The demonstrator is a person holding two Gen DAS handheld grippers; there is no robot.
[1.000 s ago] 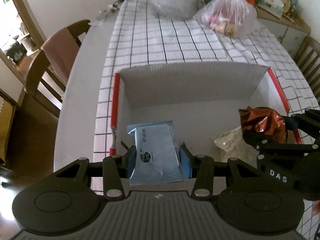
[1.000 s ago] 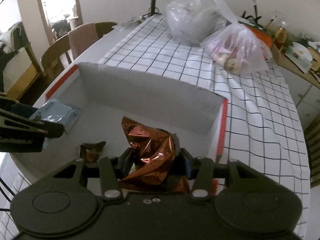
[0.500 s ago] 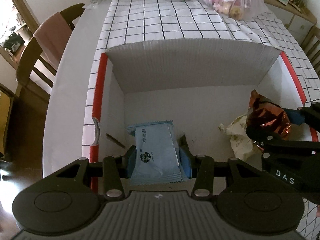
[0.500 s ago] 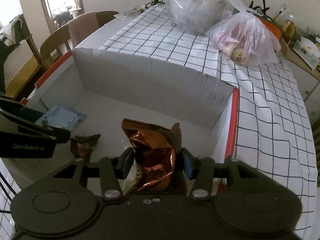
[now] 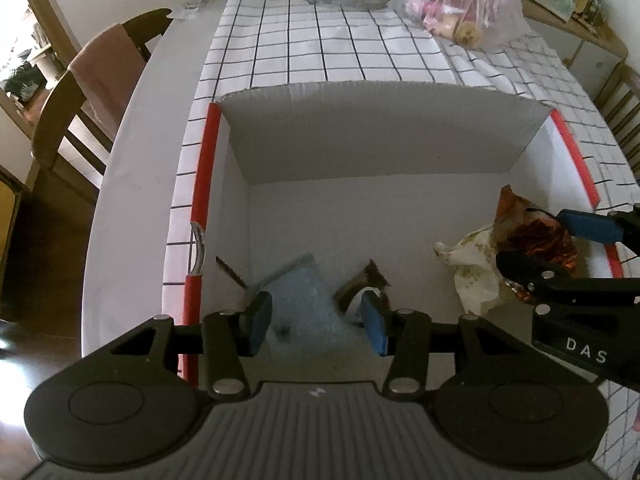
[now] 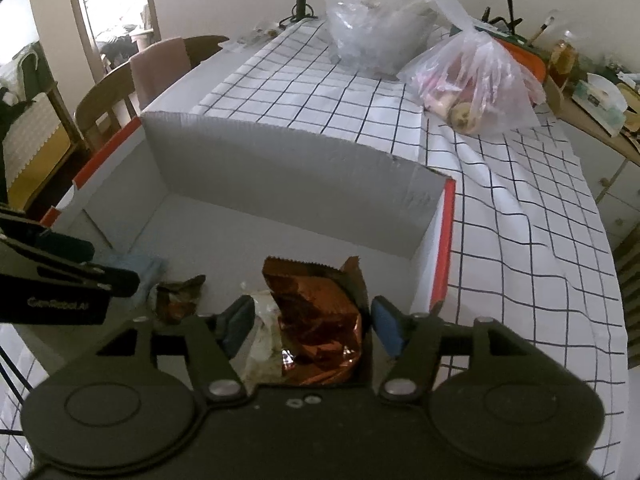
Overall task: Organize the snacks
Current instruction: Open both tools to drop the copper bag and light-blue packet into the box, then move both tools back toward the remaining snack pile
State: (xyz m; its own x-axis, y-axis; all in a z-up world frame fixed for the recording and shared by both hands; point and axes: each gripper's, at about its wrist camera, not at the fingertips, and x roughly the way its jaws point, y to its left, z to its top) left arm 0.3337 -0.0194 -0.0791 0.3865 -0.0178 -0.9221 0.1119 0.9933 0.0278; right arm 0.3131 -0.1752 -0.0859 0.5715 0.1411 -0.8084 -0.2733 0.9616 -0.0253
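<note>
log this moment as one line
left gripper: open, blue packet below | right gripper: open around copper packet | both in box

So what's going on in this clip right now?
A person with a gripper in each hand is dropping snacks into a white box on the checked tablecloth. The left gripper is open over a light blue packet that looks just released. The right gripper is open too, its fingers on either side of a copper foil packet beside a pale wrapper. A small brown wrapper lies between them.
</note>
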